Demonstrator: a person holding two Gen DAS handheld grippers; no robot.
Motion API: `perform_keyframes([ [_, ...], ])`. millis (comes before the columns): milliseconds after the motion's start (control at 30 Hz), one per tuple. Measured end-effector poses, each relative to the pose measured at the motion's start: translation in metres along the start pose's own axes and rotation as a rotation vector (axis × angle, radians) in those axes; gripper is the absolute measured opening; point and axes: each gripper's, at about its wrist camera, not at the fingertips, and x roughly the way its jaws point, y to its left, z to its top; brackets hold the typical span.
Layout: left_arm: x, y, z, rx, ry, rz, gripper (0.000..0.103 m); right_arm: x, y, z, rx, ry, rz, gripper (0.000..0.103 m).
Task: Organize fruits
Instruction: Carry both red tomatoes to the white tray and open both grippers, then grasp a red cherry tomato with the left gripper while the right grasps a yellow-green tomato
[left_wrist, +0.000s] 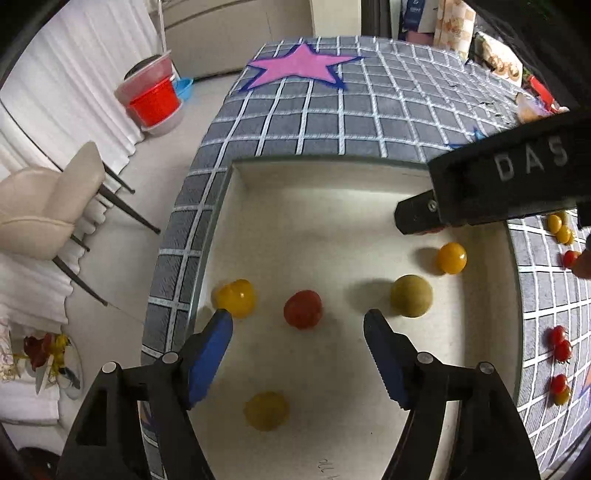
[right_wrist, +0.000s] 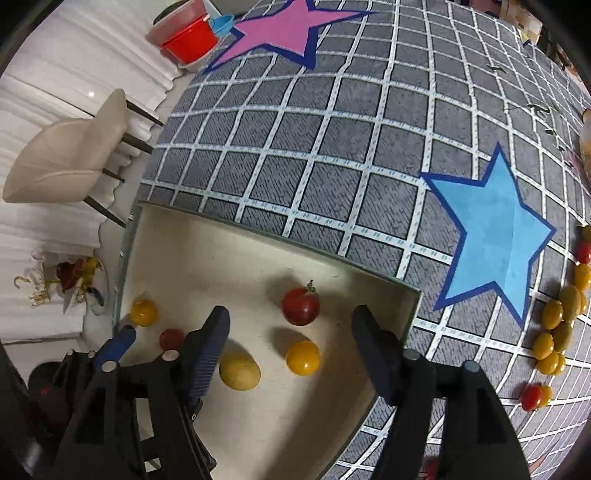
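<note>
A shallow cream tray (left_wrist: 332, 192) (right_wrist: 207, 240) lies on the grey checked cloth. In the left wrist view it holds a red tomato (left_wrist: 303, 309), yellow tomatoes (left_wrist: 236, 297) (left_wrist: 451, 257) (left_wrist: 266, 410) and a greenish one (left_wrist: 411, 295). My left gripper (left_wrist: 298, 328) is open and empty just above the red tomato. My right gripper (right_wrist: 290, 325) is open and empty over the tray, above a red stemmed tomato (right_wrist: 301, 305), an orange-yellow one (right_wrist: 303, 357) and a pale yellow one (right_wrist: 239, 370). The right gripper's body (left_wrist: 509, 177) crosses the tray's far right corner in the left wrist view.
Loose red and yellow tomatoes (right_wrist: 554, 332) (left_wrist: 559, 347) lie on the cloth right of the tray. A blue star (right_wrist: 491, 236) and a pink star (left_wrist: 299, 66) mark the cloth. A beige chair (left_wrist: 48, 206) and red tubs (left_wrist: 153, 99) stand off the table's left edge.
</note>
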Motion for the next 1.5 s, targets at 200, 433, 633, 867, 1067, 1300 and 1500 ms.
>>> perform_keyframes([
  [200,-0.012,-0.007,0.002,0.037,0.000,-0.003,0.075,-0.038,-0.012,-0.001,0.050,-0.067,0.031,0.081],
  [433,-0.045,-0.037,0.010,0.115,-0.049,-0.043,0.075,-0.089,-0.074,-0.027,0.130,-0.122,0.001,0.081],
  [633,-0.068,-0.081,0.011,0.216,-0.074,-0.113,0.075,-0.123,-0.144,-0.079,0.227,-0.110,-0.089,0.081],
  [867,-0.077,-0.147,0.006,0.372,-0.070,-0.207,0.075,-0.129,-0.191,-0.154,0.277,-0.049,-0.169,0.081],
  [1067,-0.064,-0.182,-0.005,0.485,-0.032,-0.219,0.075,-0.112,-0.198,-0.203,0.284,0.012,-0.161,0.081],
  [1300,-0.038,-0.196,-0.010,0.517,0.040,-0.238,0.074,-0.087,-0.176,-0.228,0.183,0.030,-0.120,0.072],
  [1500,-0.027,-0.201,-0.008,0.517,0.065,-0.250,0.074,-0.071,-0.164,-0.228,0.154,-0.005,-0.113,0.060],
])
